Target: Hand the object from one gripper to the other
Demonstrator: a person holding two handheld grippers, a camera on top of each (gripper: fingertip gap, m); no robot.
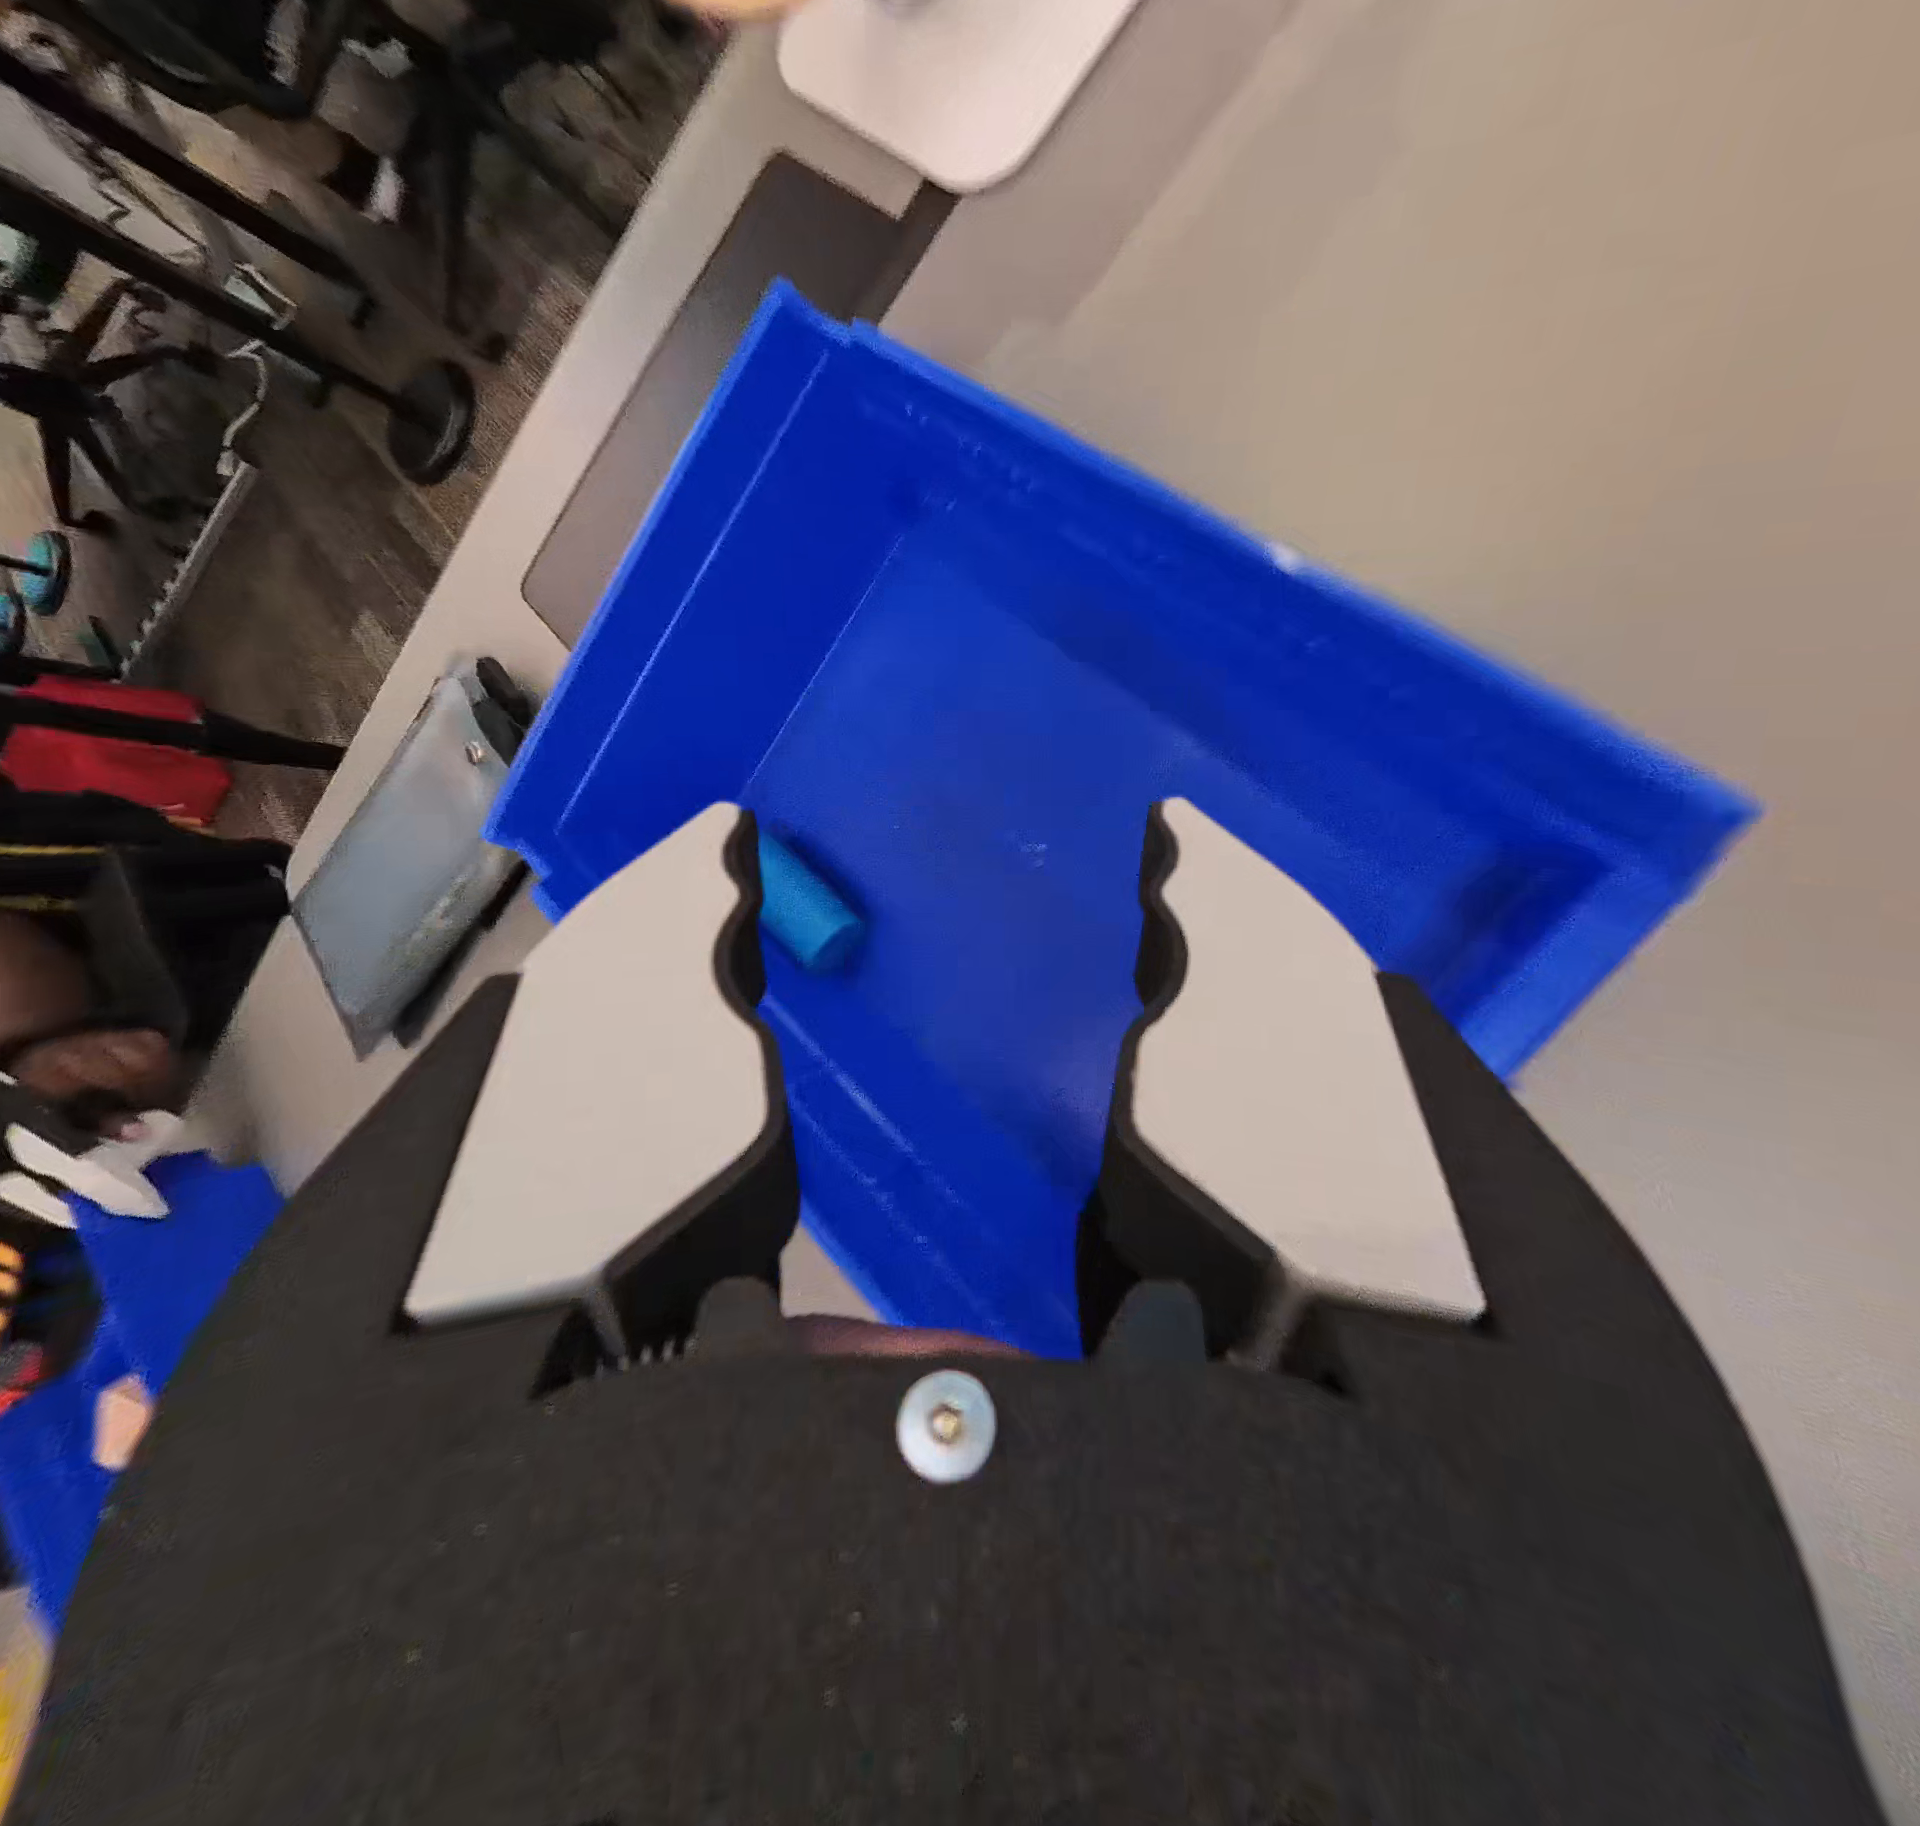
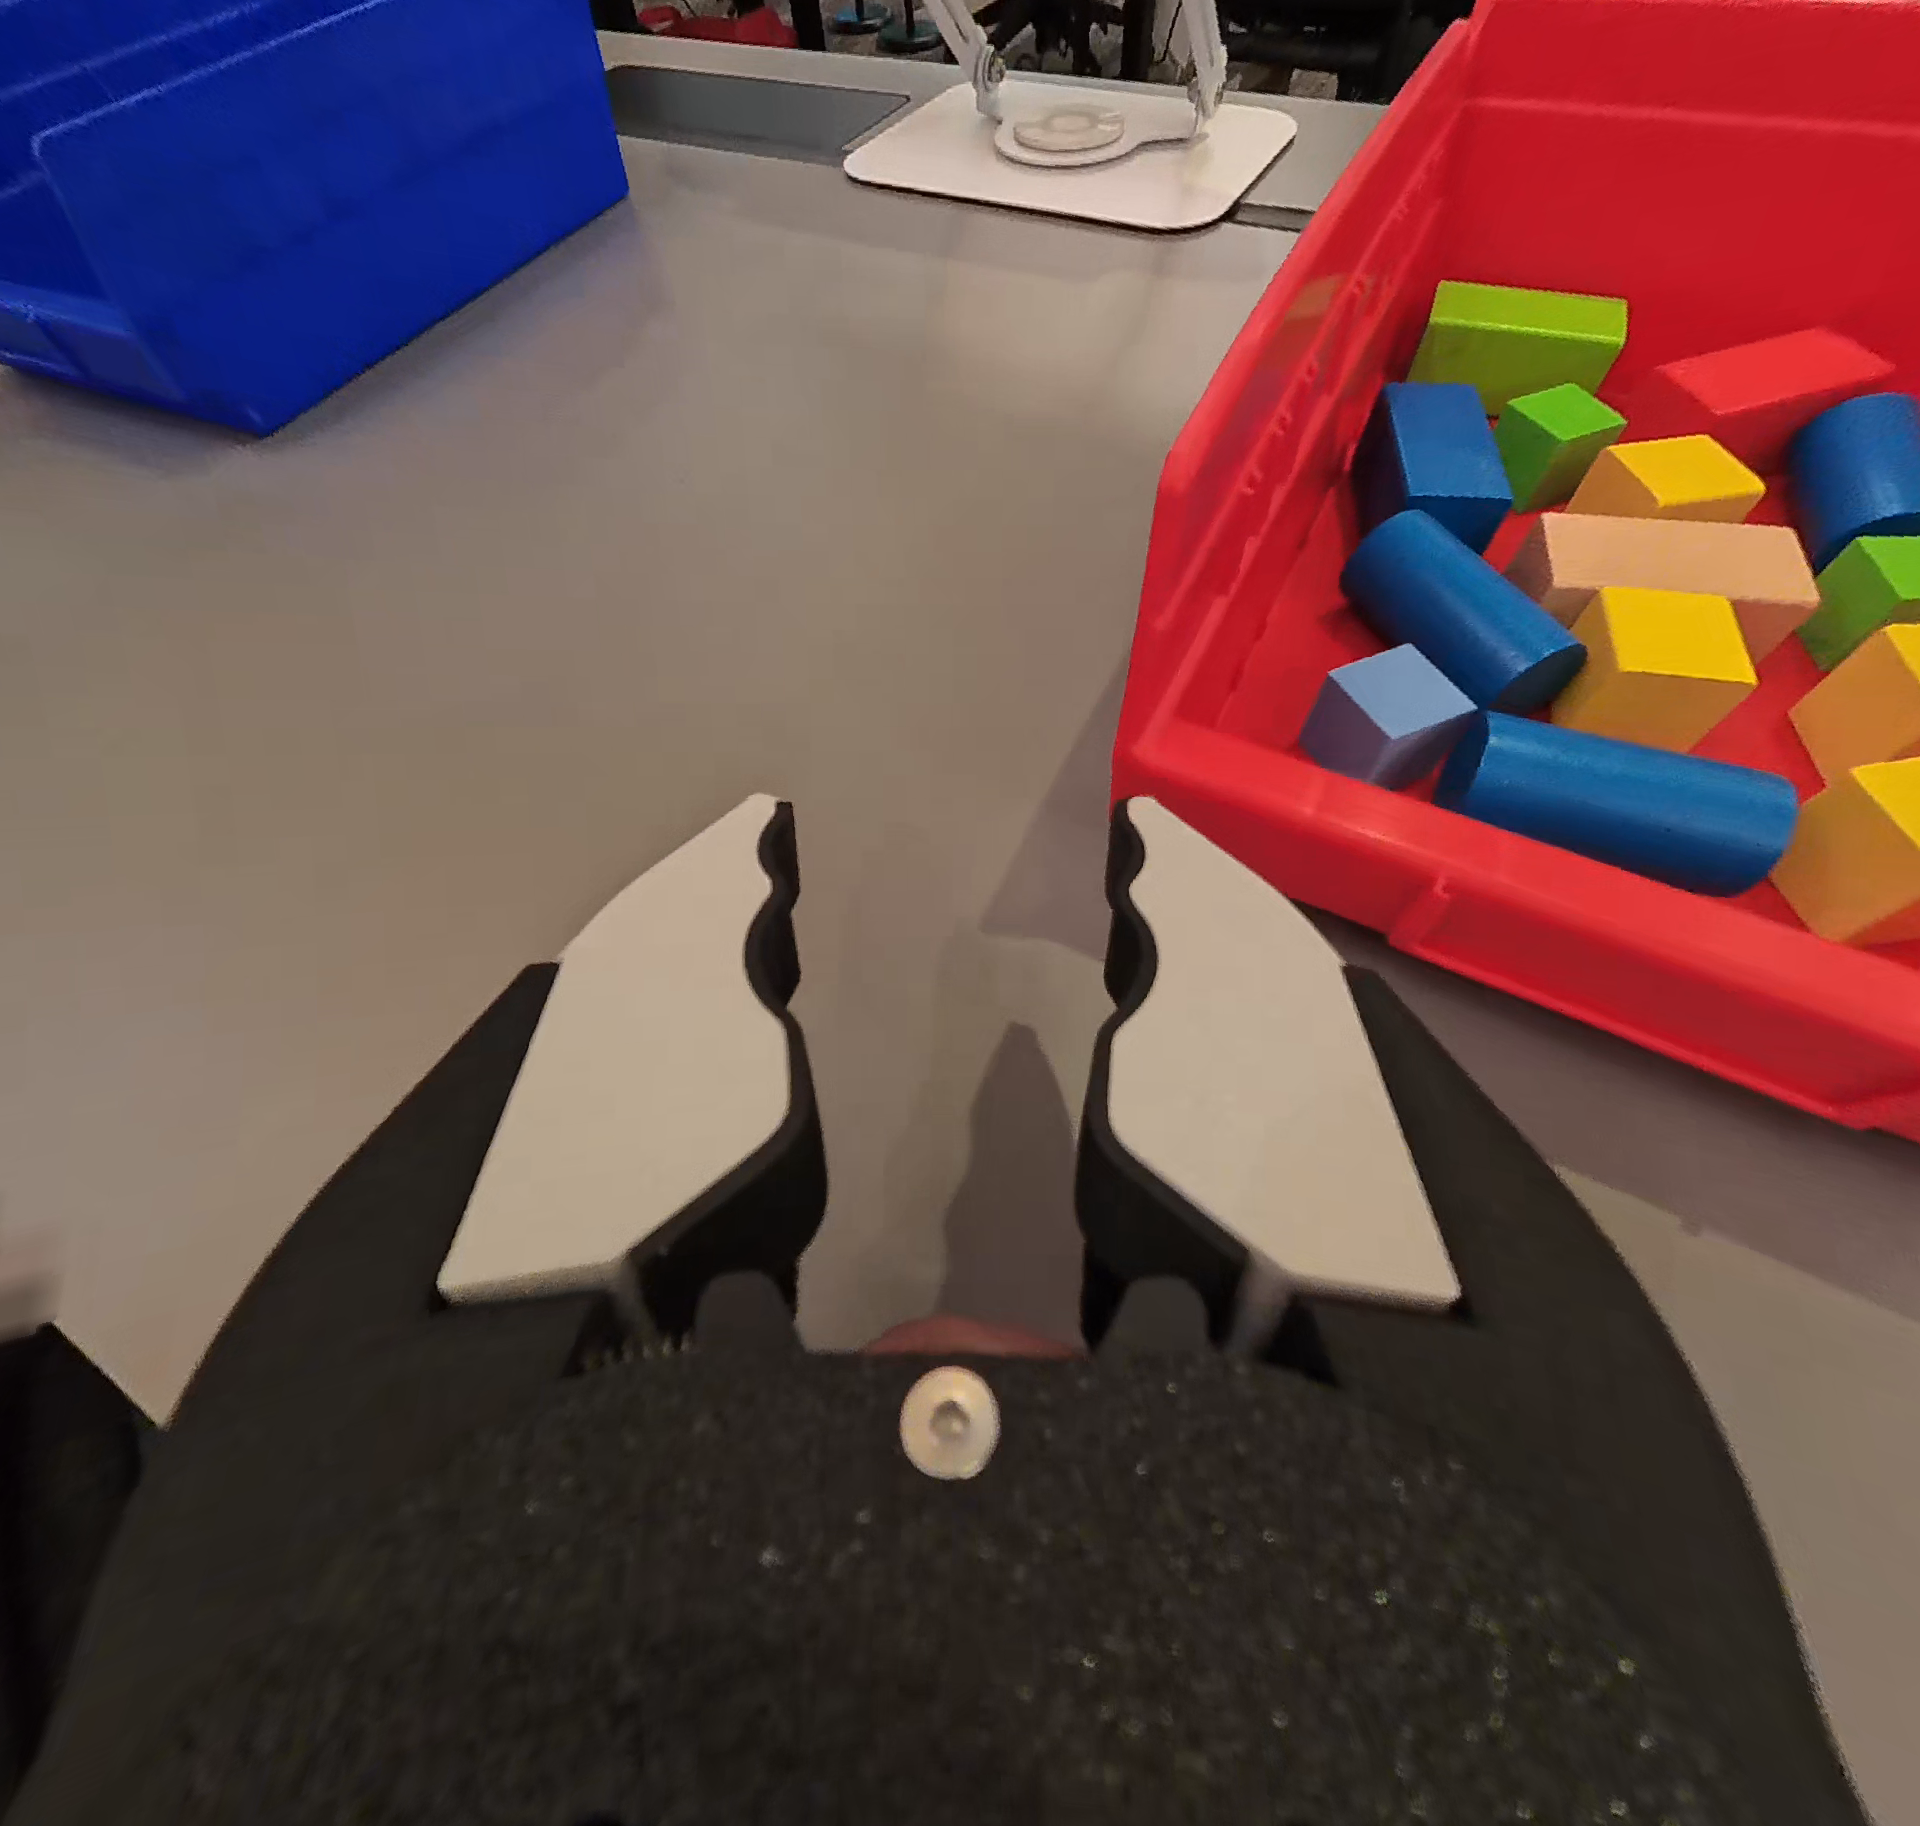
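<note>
In the left wrist view my left gripper (image 1: 951,820) is open and empty, held above the blue bin (image 1: 1299,696). A small light-blue cylinder (image 1: 805,909) lies on the bin's floor, just beside my left finger's tip and partly hidden by it. In the right wrist view my right gripper (image 2: 951,815) is open and empty, low over the grey table (image 2: 623,581), just left of the red bin (image 2: 1299,841). The red bin holds several coloured wooden blocks, among them a blue cylinder (image 2: 1621,800). The blue bin also shows in the right wrist view (image 2: 343,207) at the far left.
A white stand base (image 2: 1070,166) sits at the table's far edge, also in the left wrist view (image 1: 935,83). A dark inset panel (image 1: 717,374) and a grey metal clamp (image 1: 416,872) lie along the table edge. Chairs and equipment stand beyond.
</note>
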